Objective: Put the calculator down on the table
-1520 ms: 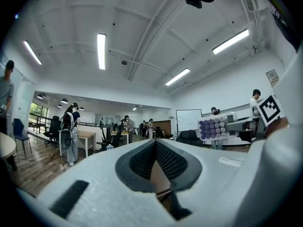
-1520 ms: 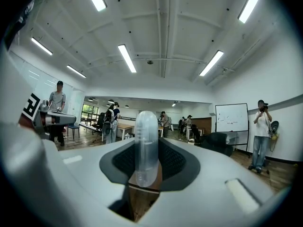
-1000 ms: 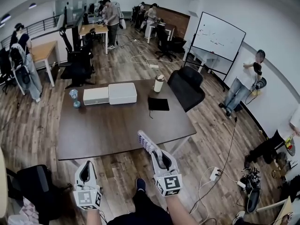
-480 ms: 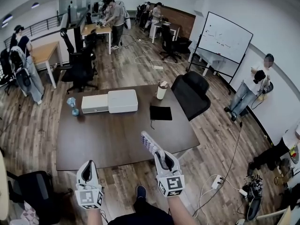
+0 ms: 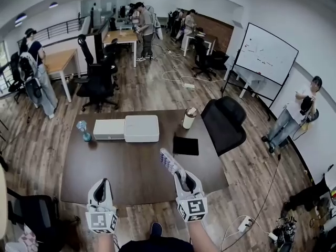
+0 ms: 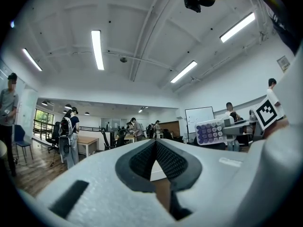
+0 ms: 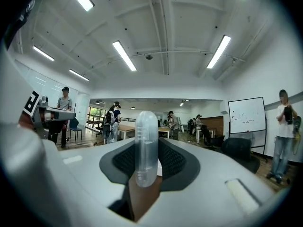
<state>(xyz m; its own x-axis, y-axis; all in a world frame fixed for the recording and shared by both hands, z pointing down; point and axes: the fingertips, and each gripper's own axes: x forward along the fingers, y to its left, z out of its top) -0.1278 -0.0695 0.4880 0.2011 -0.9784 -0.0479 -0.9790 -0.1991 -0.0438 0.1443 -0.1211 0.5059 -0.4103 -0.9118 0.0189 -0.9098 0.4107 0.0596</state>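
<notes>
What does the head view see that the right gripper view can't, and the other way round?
Only the head view shows the cup and the flat black pad on the table, seen from above. Only the right gripper view shows the long ceiling light. Both show the calculator clamped in the right gripper, the whiteboard and the black chair.

Two tongs, left tongs [image 5: 101,184] and right tongs [image 5: 182,176], one calculator [image 5: 169,162], one dark bench [image 5: 121,164], two white boxes on its far side, smaller box [image 5: 109,128] left, larger box [image 5: 142,128] right, one cup [image 5: 189,118], one black pad [image 5: 186,145], one whiteboard [image 5: 266,53] far right.
</notes>
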